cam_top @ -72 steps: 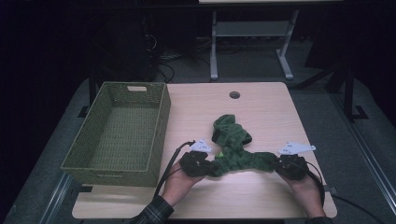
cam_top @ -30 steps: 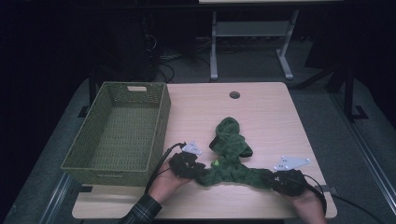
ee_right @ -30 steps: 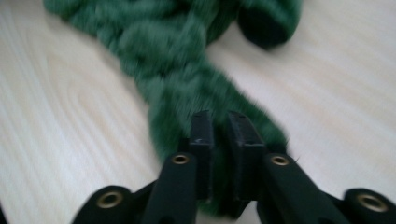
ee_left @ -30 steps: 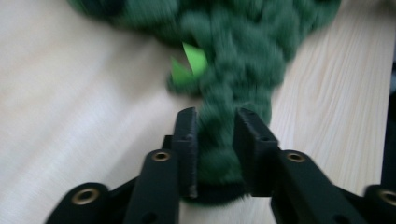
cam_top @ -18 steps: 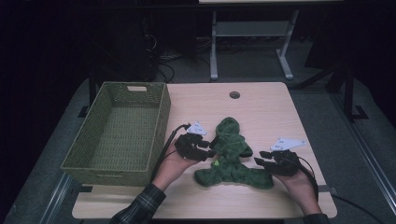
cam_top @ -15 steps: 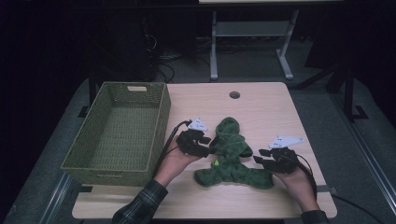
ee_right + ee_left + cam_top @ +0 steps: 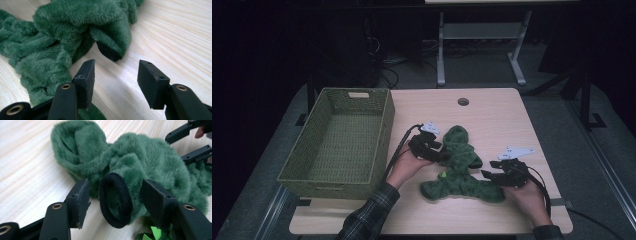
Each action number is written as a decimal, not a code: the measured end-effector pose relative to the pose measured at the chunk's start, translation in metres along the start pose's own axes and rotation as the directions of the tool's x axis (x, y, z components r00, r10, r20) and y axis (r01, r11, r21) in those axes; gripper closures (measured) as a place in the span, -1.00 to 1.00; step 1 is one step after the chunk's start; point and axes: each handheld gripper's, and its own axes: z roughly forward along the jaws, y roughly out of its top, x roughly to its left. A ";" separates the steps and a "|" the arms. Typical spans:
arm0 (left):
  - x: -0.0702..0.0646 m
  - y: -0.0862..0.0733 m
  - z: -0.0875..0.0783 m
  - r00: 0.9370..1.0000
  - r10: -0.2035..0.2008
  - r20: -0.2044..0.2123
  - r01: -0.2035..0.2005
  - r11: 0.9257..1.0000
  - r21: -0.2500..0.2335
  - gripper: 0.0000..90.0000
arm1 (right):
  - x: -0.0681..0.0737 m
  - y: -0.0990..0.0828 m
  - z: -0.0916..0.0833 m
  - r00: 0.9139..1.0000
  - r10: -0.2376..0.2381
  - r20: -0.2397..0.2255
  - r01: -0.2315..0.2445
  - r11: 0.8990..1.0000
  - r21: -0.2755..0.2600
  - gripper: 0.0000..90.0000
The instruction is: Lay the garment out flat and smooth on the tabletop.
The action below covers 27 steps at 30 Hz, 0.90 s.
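Both tongs, left (image 7: 443,156) and right (image 7: 488,175), have just been opening, gripping nothing, flanking the green fleece garment (image 7: 462,170).

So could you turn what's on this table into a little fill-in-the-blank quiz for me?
1. The fuzzy garment is ____ in colour.
2. The woven basket holds ____.
3. The sleeve cuff between the left gripper's pads is ____ in colour.
4. The right gripper's jaws stand ____.

Missing words: green; nothing; black; open

Fluffy green plush garment (image 7: 459,170) (black ribbed cuff (image 7: 115,200)), matt wood-grain table (image 7: 492,107)
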 end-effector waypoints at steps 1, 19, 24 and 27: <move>0.001 -0.001 0.001 1.000 0.005 0.002 -0.005 1.000 0.014 -0.12 | 0.000 0.000 0.001 1.000 -0.002 0.000 0.002 1.000 0.000 0.02; -0.002 -0.007 0.003 0.998 0.006 0.056 -0.010 0.997 0.070 0.78 | -0.002 0.000 0.006 1.000 0.018 0.004 -0.018 1.000 -0.001 -0.04; -0.004 -0.003 -0.010 0.999 0.011 0.040 -0.012 0.999 0.034 0.78 | -0.004 0.002 0.008 1.000 0.028 0.000 -0.028 1.000 -0.005 -0.04; -0.005 -0.001 -0.015 0.999 0.009 0.036 -0.010 1.000 0.017 0.78 | -0.006 0.004 0.011 0.999 0.044 -0.014 -0.044 0.999 -0.021 -0.02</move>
